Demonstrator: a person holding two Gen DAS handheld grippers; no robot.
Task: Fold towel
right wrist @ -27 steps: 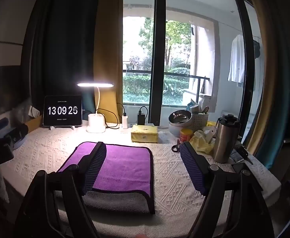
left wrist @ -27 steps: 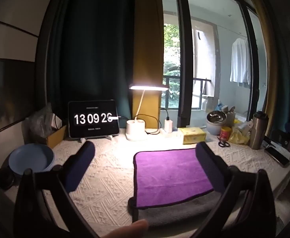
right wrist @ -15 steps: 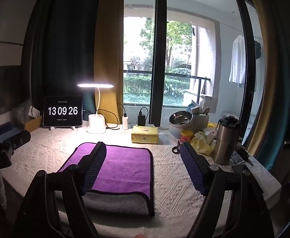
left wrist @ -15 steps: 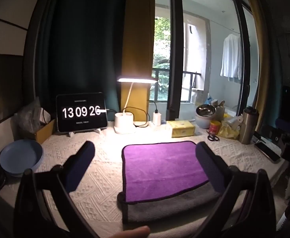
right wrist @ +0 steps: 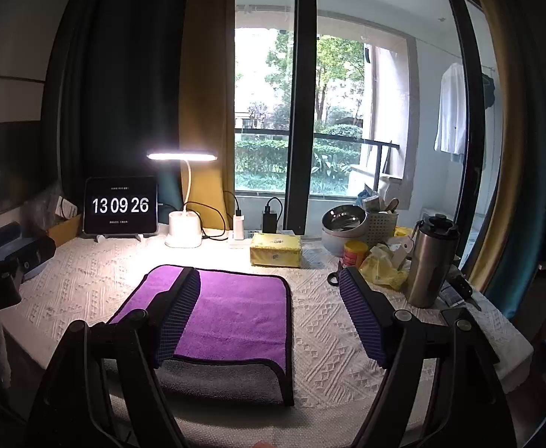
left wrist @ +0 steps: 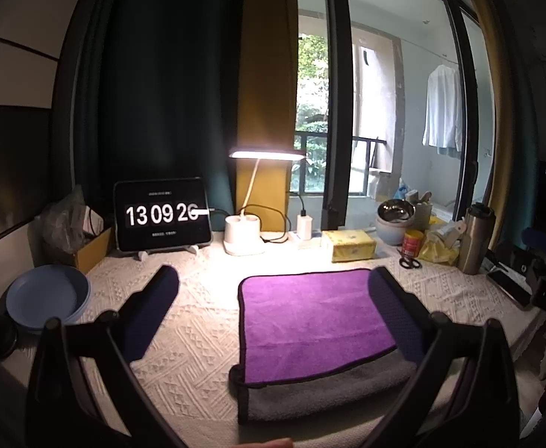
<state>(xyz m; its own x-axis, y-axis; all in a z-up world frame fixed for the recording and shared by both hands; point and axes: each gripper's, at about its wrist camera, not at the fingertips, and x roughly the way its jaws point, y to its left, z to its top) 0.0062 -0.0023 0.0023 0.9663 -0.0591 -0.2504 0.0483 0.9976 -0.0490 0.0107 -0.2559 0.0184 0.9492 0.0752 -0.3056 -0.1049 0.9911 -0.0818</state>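
A towel [left wrist: 310,317], purple on top with a grey layer showing along its near edge, lies folded flat on the white textured tablecloth [left wrist: 190,328]. It also shows in the right wrist view [right wrist: 235,317]. My left gripper [left wrist: 273,291] is open and empty, held above the table with the towel's left edge between its fingers. My right gripper [right wrist: 269,298] is open and empty, above the towel's right half. Neither touches the towel.
A tablet clock [left wrist: 162,214], lit desk lamp [left wrist: 243,231], yellow tissue pack [left wrist: 353,244], bowls [left wrist: 396,220], red can [left wrist: 411,242], scissors [left wrist: 409,261] and steel bottle [left wrist: 476,239] stand along the back and right. A blue plate [left wrist: 47,296] sits left. A phone [left wrist: 508,287] lies at the right edge.
The left gripper's view has shifted sideways and back; the towel sits slightly differently in frame. The right gripper is almost still. The towel has not moved.
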